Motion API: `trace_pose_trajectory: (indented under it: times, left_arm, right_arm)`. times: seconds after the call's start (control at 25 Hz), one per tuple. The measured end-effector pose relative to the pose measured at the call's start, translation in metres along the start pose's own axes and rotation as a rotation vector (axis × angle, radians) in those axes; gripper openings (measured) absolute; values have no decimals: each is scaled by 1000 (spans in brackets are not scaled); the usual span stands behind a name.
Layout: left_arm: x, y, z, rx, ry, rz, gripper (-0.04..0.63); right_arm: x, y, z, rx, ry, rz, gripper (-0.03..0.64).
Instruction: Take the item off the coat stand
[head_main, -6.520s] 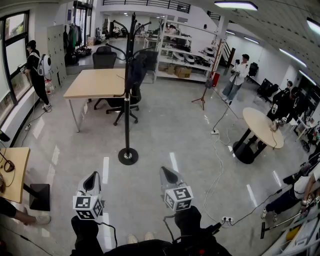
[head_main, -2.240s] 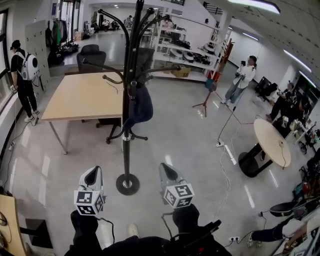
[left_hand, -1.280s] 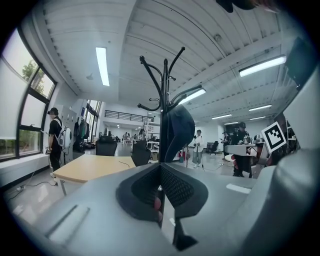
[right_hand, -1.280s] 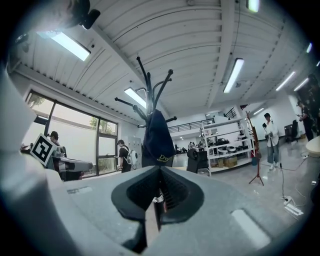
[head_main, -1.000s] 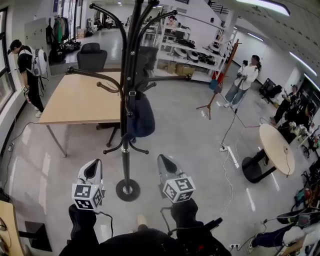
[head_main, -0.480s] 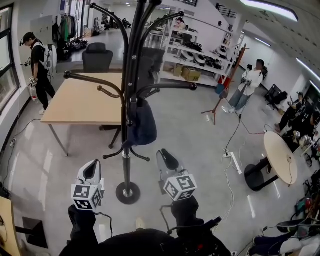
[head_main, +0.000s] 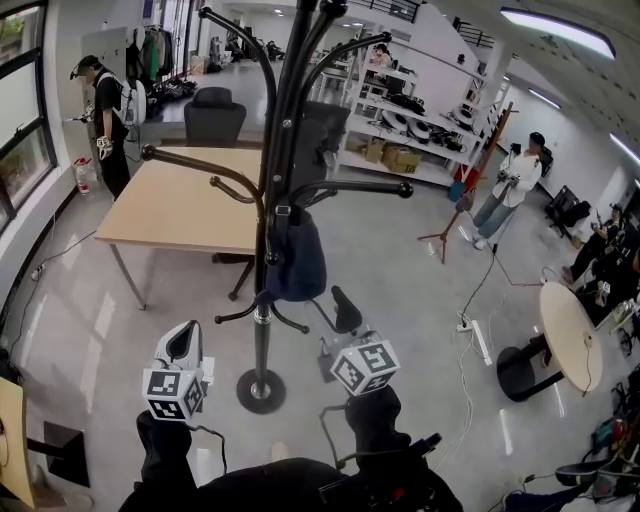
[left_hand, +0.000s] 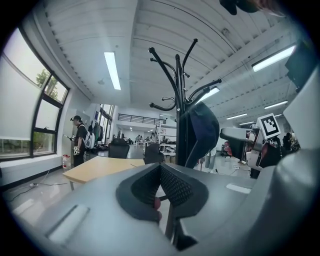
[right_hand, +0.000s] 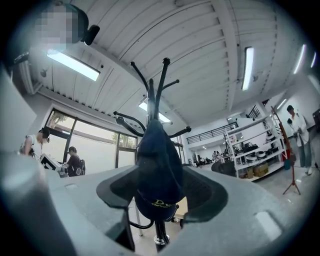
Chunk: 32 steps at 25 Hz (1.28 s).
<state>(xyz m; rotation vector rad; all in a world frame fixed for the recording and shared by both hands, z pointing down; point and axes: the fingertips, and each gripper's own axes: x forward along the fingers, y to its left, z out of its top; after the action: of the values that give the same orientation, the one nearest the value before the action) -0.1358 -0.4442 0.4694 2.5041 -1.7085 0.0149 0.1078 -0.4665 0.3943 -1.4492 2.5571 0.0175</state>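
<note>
Jaws of my right gripper (head_main: 344, 305) have just been opening and stand wide, gripping nothing, aimed at the dark navy fabric cap (head_main: 296, 262).

Nothing is taken off yet: the cap hangs on the tall black metal coat stand (head_main: 263, 335), so closing on it and unhooking are left, I judge. My left gripper (head_main: 184, 342) has its jaws together, empty. Only the right gripper view shows the cap framed in my gap, with yellow print on its lower edge. Only the head view shows the stand's round base on the floor.
</note>
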Motion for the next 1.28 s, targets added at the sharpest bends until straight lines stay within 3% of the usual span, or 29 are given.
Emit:
trace_pose_trajectory:
  times: [0.4, 0.68, 1.28]
  left_arm:
    - [-10, 13, 1, -2, -2, 54, 3]
    - [-19, 24, 1, -12, -6, 97, 3]
    - [-23, 24, 3, -11, -13, 91, 3]
  right_arm:
    - [22, 13, 6, 1, -3, 75, 295]
    - [30, 13, 2, -21, 25, 73, 293]
    - [26, 14, 4, -57, 78, 44, 138]
